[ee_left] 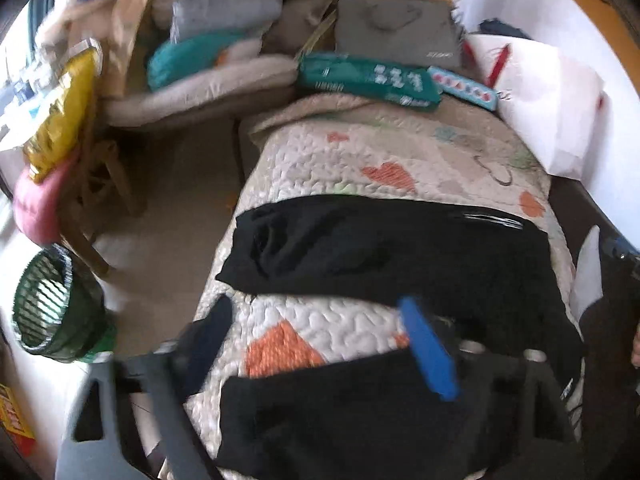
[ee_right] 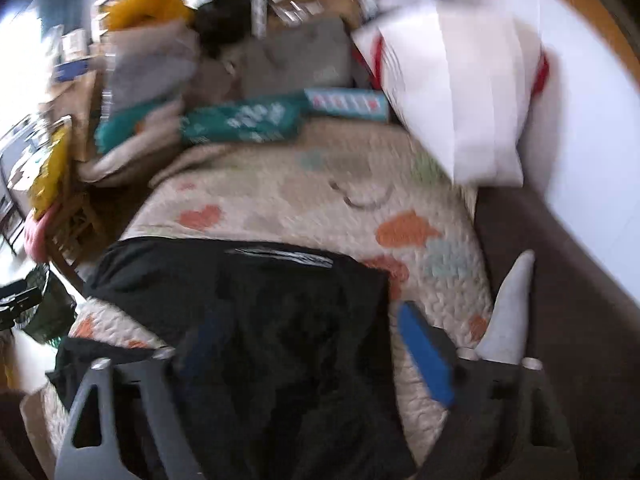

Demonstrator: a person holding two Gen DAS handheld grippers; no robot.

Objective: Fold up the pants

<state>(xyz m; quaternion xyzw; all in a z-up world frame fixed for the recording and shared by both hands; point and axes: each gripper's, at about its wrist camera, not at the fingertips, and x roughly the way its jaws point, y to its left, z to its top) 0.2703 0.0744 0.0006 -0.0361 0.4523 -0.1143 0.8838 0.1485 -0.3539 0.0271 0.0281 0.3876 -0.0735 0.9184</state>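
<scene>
Black pants (ee_left: pixel 380 248) lie spread across a quilted blanket (ee_left: pixel 360 160) with orange hearts; a second black part (ee_left: pixel 340 412) lies nearer the camera. My left gripper (ee_left: pixel 318 346) hovers above them, open, with only quilt and cloth showing in the gap between its blue pads (ee_left: pixel 428 348). In the right wrist view the pants (ee_right: pixel 260 312) fill the lower middle, a white stripe near their far edge. My right gripper (ee_right: pixel 312 350) stands open over the black cloth, and its right pad (ee_right: pixel 424 356) is over the quilt (ee_right: pixel 320 208). Both views are blurred.
Clutter lines the far end: a teal package (ee_left: pixel 368 80), a grey bag (ee_left: pixel 400 28) and a white bag (ee_left: pixel 540 100). A green mesh basket (ee_left: pixel 44 300) and a wooden chair (ee_left: pixel 100 184) stand on the floor at left. A grey cone (ee_right: pixel 508 312) lies at the quilt's right edge.
</scene>
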